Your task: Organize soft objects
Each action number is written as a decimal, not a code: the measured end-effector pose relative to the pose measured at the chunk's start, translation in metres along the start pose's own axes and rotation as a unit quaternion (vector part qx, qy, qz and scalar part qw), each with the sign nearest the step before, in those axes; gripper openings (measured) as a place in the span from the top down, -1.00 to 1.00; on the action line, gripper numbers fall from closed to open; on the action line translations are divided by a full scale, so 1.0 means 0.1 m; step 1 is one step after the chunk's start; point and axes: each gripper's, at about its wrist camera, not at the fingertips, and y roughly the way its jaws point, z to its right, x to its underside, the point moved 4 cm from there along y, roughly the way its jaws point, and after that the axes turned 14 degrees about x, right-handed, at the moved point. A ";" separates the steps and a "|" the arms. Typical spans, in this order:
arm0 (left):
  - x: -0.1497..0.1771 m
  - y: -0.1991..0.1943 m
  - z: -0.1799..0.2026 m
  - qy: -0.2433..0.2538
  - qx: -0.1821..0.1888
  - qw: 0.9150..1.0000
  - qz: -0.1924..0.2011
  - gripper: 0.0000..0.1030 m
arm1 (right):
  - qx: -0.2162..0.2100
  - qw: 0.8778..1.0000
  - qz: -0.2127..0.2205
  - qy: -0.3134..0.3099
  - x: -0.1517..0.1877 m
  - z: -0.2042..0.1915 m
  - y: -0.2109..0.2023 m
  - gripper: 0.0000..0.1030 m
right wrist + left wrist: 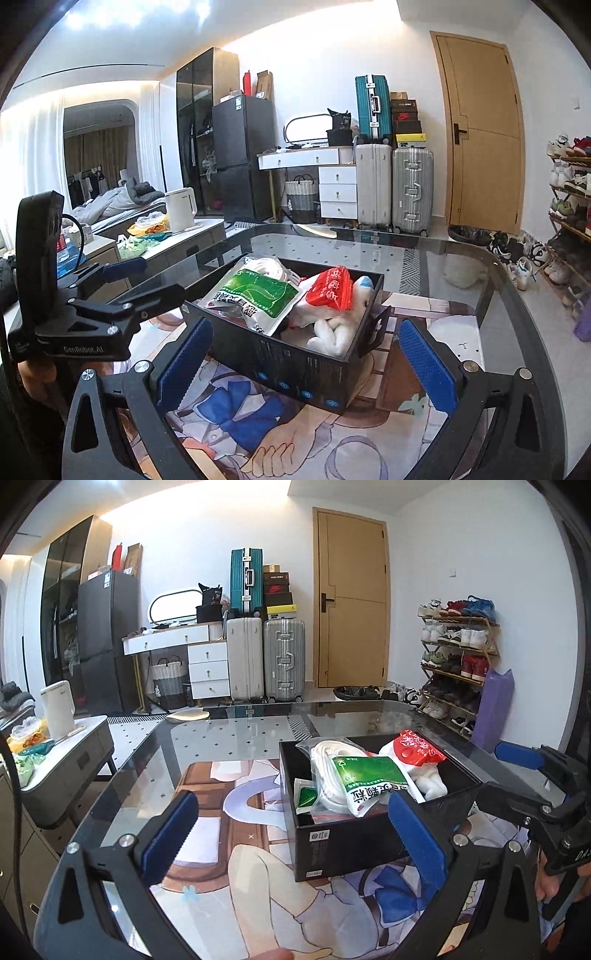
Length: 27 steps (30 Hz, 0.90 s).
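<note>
A black open box [354, 836] [295, 363] stands on the printed mat on the glass table. It holds a green and white pouch [369, 779] [258, 295], a bag of white rope [327, 771] [269, 266], a red and white packet [415, 748] [332, 290] and a white plush toy [430, 779] [332, 332]. My left gripper [295, 834] is open and empty, just left of the box's near side. My right gripper [306, 362] is open and empty, in front of the box. Each gripper shows in the other's view [524, 775] [125, 280].
The glass table [236, 734] [436, 258] carries an anime-print mat [229, 834] [258, 424]. A side cabinet with a white kettle [57, 709] [180, 208] stands left. Suitcases [266, 661], a shoe rack [458, 657] and a door lie beyond.
</note>
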 end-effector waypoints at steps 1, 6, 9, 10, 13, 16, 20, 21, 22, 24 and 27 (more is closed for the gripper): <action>0.00 0.00 0.00 0.000 0.001 1.000 0.001 -1.00 | 0.001 1.000 0.000 -0.001 0.00 0.00 0.00 -0.99; 0.00 0.00 0.00 -0.004 -0.001 1.000 -0.001 -1.00 | 0.004 1.000 0.004 -0.003 0.00 -0.01 -0.03 -0.99; 0.00 0.01 0.01 -0.002 -0.001 1.000 -0.003 -1.00 | 0.003 1.000 0.006 0.001 0.00 0.01 -0.04 -0.99; -0.01 0.01 0.02 -0.002 -0.002 1.000 -0.003 -1.00 | 0.003 1.000 0.006 0.002 0.00 0.02 -0.04 -0.99; -0.01 0.01 0.03 -0.001 -0.003 1.000 -0.001 -1.00 | 0.002 1.000 0.006 0.005 0.00 0.03 -0.05 -0.99; -0.01 0.01 0.03 0.000 -0.004 1.000 -0.001 -1.00 | 0.002 1.000 0.005 0.005 0.01 0.04 -0.05 -0.99; -0.01 0.00 0.03 0.001 -0.003 1.000 -0.002 -1.00 | 0.001 1.000 0.003 0.010 0.01 0.06 -0.04 -0.99; -0.01 0.00 0.03 0.001 -0.003 1.000 -0.002 -1.00 | 0.000 1.000 0.003 0.011 0.00 0.06 -0.04 -0.99; -0.01 0.00 0.03 0.001 -0.003 1.000 -0.002 -1.00 | 0.000 1.000 0.004 0.013 0.00 0.06 -0.04 -0.99; -0.01 0.01 0.03 0.000 -0.003 1.000 -0.002 -1.00 | -0.001 1.000 0.005 0.015 0.00 0.07 -0.04 -0.99; -0.01 0.01 0.02 -0.002 -0.004 1.000 -0.003 -1.00 | -0.003 1.000 0.003 0.015 0.00 0.07 -0.03 -0.99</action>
